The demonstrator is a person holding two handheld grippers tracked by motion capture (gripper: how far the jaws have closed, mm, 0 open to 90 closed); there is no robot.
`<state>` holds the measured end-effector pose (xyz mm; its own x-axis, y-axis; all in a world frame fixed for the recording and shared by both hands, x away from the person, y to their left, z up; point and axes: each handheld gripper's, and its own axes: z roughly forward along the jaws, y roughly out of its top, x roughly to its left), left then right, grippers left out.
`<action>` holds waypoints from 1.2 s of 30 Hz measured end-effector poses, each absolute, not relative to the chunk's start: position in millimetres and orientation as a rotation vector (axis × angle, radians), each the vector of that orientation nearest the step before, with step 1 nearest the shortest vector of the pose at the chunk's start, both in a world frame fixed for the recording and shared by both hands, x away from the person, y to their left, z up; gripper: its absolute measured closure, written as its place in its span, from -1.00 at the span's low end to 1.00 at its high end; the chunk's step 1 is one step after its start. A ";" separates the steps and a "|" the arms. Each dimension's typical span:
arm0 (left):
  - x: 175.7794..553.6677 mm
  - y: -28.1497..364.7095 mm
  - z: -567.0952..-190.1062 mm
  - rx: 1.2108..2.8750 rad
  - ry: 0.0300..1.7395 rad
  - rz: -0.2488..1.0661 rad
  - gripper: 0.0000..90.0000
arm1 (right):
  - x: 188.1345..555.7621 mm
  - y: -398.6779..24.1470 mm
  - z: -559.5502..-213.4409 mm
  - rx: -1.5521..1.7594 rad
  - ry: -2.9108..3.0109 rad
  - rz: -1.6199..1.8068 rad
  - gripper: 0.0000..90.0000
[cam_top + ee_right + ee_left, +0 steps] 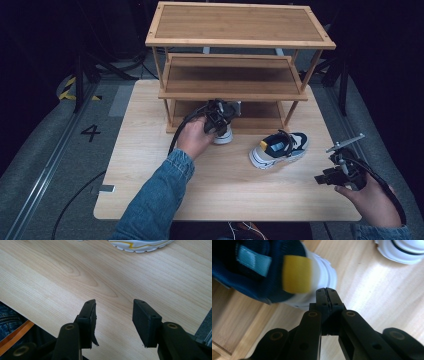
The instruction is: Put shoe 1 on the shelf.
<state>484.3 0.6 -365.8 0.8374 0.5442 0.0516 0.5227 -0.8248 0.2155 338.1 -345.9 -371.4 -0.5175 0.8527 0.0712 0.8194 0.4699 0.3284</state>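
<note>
A navy shoe (274, 272) with a white sole and a yellow heel tab stands at the front edge of the wooden rack's bottom shelf, its white heel (223, 136) resting on the table. My left gripper (327, 290) is shut with nothing between its jaws, its tips right by that white heel. In the high view the left gripper (220, 117) hangs over the shoe. A second shoe (278, 149), white, navy and yellow, lies on the table to the right. My right gripper (113, 307) stands open and empty above the table's front right corner (322, 179).
The three-shelf wooden rack (240, 25) stands at the back of the light wooden table (225, 190), its two upper shelves bare. The second shoe's sole (140, 244) lies ahead of the right gripper. Grey floor lies around the table.
</note>
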 end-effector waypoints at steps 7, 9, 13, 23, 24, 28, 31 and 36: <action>465.3 -2.2 -375.1 2.791 0.793 0.398 0.96 | 338.0 -343.7 -371.9 1.485 2.609 0.495 0.20; 469.2 -1.0 -380.0 2.780 0.817 0.326 0.96 | 337.9 -343.6 -371.5 1.484 2.607 0.493 0.21; 475.9 3.5 -385.7 2.748 0.862 0.305 0.98 | 338.1 -343.6 -371.6 1.484 2.609 0.495 0.21; 485.2 3.3 -387.8 2.717 0.878 0.307 0.99 | 338.4 -344.6 -372.4 1.486 2.610 0.492 0.21; 485.8 2.5 -388.1 2.719 0.878 0.324 0.99 | 338.2 -344.7 -372.3 1.483 2.611 0.492 0.21; 490.6 2.0 -388.3 2.722 0.888 0.337 0.99 | 337.7 -344.6 -372.0 1.488 2.609 0.495 0.21; 494.5 2.3 -389.7 2.726 0.891 0.368 0.99 | 337.7 -344.8 -372.1 1.490 2.608 0.494 0.21; 501.5 7.3 -391.5 2.741 0.913 0.401 0.99 | 337.3 -345.6 -371.6 1.491 2.606 0.495 0.21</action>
